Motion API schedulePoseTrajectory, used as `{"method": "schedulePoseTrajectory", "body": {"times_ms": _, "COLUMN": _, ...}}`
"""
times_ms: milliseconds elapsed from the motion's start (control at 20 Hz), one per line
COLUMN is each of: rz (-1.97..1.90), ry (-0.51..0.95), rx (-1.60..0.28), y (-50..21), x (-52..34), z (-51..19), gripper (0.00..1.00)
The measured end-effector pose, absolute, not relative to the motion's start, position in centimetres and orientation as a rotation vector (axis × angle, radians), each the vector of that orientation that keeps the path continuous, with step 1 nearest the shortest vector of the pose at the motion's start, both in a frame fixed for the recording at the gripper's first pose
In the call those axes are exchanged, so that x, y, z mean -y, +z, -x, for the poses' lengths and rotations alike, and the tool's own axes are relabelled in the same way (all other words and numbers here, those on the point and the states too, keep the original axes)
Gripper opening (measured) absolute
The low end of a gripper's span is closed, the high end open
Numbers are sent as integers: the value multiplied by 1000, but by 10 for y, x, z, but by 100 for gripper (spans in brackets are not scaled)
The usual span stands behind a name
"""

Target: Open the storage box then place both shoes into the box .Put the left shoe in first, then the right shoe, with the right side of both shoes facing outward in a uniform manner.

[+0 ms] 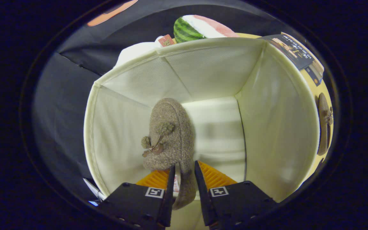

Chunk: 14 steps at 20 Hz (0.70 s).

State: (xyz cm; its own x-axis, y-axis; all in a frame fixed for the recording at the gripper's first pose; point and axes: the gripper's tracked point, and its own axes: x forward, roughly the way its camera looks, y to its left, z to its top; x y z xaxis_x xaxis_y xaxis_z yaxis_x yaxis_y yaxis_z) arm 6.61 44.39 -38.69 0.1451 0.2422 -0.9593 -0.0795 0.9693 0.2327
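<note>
I had the gripper closed on the heel rim of a fuzzy brown shoe, both fingers pressing on it. The shoe hung toe-first inside the open cream storage box, near its left wall. The second shoe lay outside the box, beyond its right wall, on a yellow surface.
</note>
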Motion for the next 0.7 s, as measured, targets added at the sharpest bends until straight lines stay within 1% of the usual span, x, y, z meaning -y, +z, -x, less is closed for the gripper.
{"method": "schedulePoseTrajectory", "body": {"times_ms": 100, "rz": -118, "ry": 278, "rx": -1390, "y": -370, "x": -439, "z": -62, "gripper": 52}}
{"method": "schedulePoseTrajectory", "body": {"times_ms": 250, "rz": -85, "ry": 410, "rx": -1332, "y": -325, "x": -437, "z": -55, "gripper": 83}}
{"method": "schedulePoseTrajectory", "body": {"times_ms": 300, "rz": -82, "ry": 453, "rx": -1319, "y": -309, "x": -434, "z": -49, "gripper": 92}}
{"method": "schedulePoseTrajectory", "body": {"times_ms": 350, "rz": -87, "ry": 493, "rx": -1302, "y": -290, "x": -432, "z": -46, "gripper": 95}}
{"method": "schedulePoseTrajectory", "body": {"times_ms": 450, "rz": -74, "ry": 544, "rx": -1240, "y": -256, "x": -417, "z": -46, "gripper": 95}}
{"method": "schedulePoseTrajectory", "body": {"times_ms": 550, "rz": -35, "ry": 543, "rx": -1177, "y": -232, "x": -390, "z": -52, "gripper": 96}}
{"method": "schedulePoseTrajectory", "body": {"times_ms": 700, "rz": 1, "ry": 543, "rx": -1135, "y": -214, "x": -347, "z": -62, "gripper": 96}}
